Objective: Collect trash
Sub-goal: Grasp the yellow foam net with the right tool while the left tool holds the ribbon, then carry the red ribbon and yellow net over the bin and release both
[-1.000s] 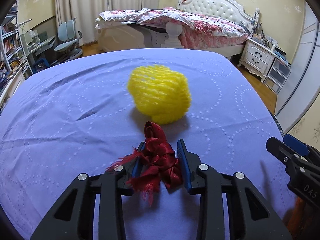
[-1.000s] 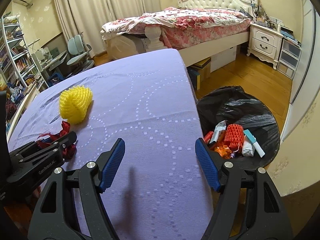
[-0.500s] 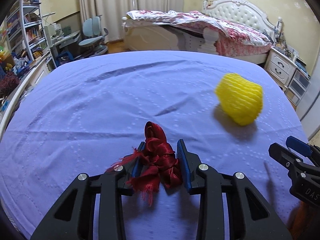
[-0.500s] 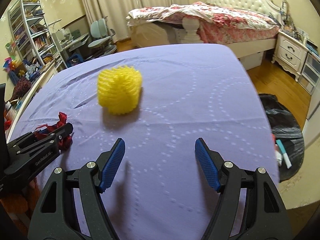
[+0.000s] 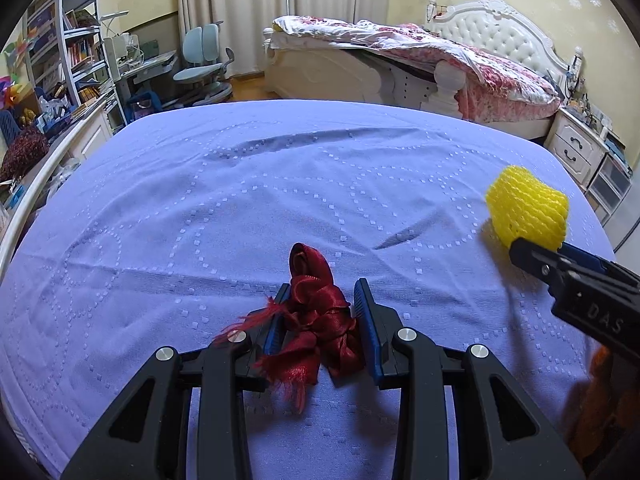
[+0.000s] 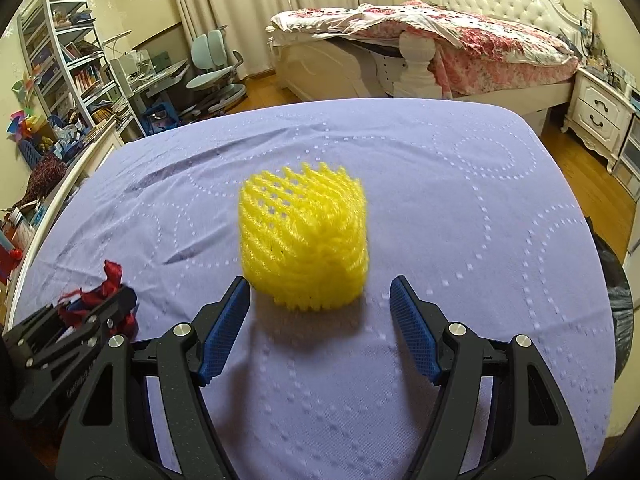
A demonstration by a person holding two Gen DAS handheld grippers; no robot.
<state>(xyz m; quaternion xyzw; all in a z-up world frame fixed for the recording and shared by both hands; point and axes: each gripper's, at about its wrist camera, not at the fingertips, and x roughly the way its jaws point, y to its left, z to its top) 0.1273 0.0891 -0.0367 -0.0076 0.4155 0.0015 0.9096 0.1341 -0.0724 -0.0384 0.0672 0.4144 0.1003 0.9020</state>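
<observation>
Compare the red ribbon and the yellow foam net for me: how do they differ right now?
The red ribbon is a crumpled, frayed strip of shiny fabric; the yellow foam net is a bulkier mesh sleeve. The ribbon is clamped in the left hand-held gripper; the net sits free on the purple cloth, just ahead of the open right hand-held gripper, untouched. Both look light and soft, and neither is in the bin yet.

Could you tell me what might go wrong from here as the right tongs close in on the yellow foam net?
1. The yellow foam net is soft and stands just beyond the open right tongs; closing early could nudge it away or crush it.
2. The red ribbon hangs loosely from the left tongs, with frayed ends trailing, so it might slip out.
3. The two tongs are close together and could bump.
</observation>
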